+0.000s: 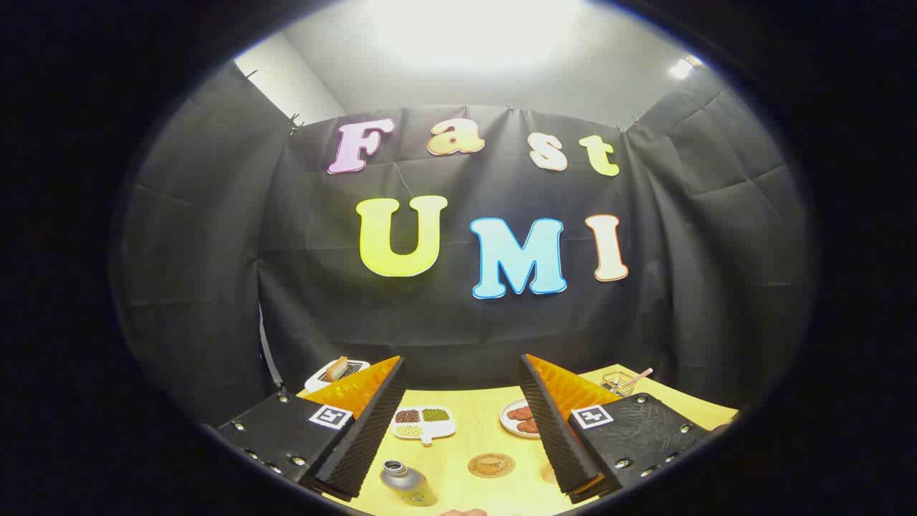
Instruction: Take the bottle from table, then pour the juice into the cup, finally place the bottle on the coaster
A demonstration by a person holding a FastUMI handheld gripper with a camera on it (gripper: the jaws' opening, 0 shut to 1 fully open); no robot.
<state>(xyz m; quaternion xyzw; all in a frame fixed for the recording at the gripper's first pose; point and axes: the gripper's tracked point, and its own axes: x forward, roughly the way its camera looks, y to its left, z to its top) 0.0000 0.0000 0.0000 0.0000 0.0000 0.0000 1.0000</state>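
the tool [462, 423] hangs wide open, holding nothing; the bottle [405, 482] stands low in the frame beside the coaster [491, 465] on the counter [473, 437]. a hasty descent could topple it.

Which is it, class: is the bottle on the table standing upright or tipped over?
Upright. The bottle stands on the yellow table, neck up, beside the round coaster. The hand-held gripper is open and not touching it.
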